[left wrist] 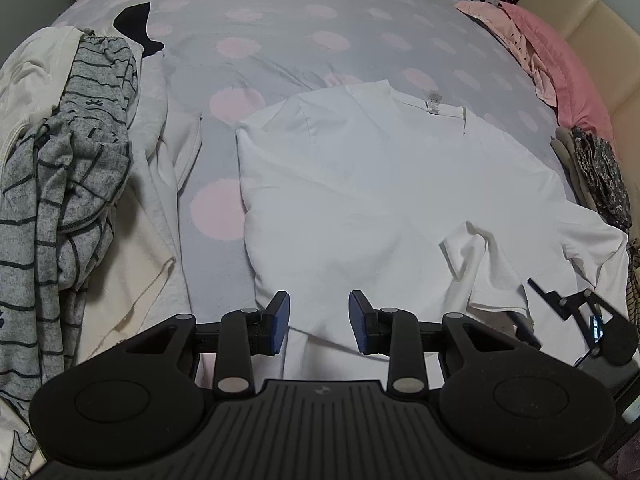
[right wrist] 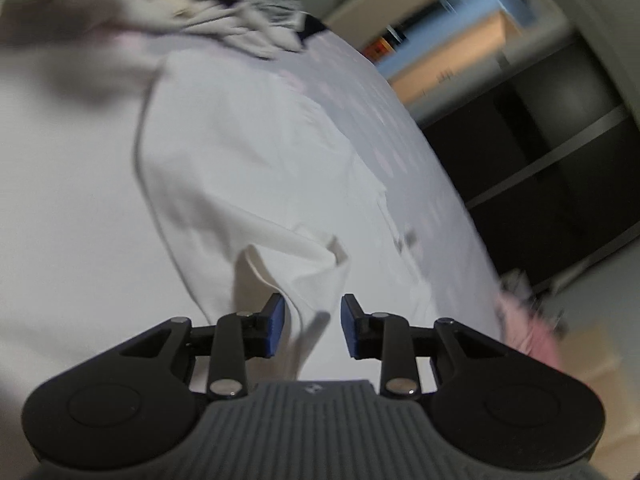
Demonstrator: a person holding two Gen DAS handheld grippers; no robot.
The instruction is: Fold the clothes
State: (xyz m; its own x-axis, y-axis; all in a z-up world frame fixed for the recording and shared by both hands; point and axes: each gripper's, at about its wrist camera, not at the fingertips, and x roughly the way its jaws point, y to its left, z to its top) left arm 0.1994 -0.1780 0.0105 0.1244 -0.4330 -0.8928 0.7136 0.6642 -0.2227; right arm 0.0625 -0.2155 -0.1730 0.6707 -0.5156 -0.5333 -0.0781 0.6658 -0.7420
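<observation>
Left to right: clothes pile (left wrist: 68, 152); left gripper (left wrist: 319, 322), jaws apart and empty, over the hem of the white shirt (left wrist: 384, 184) spread on the bed (left wrist: 280, 32); right gripper (right wrist: 312, 326), likewise apart, nearing the folded-in sleeve (right wrist: 296, 256), best pinched squarely at its edge.

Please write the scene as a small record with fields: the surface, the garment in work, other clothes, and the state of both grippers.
surface: bed cover, grey with pink dots
garment: white T-shirt, spread flat, collar away from the camera, one sleeve folded inward
left pile: striped grey clothes, unfolded
right side: pink cloth by the headboard
left gripper: open, over the shirt's near edge
right gripper: open, at the folded sleeve; view blurred
</observation>
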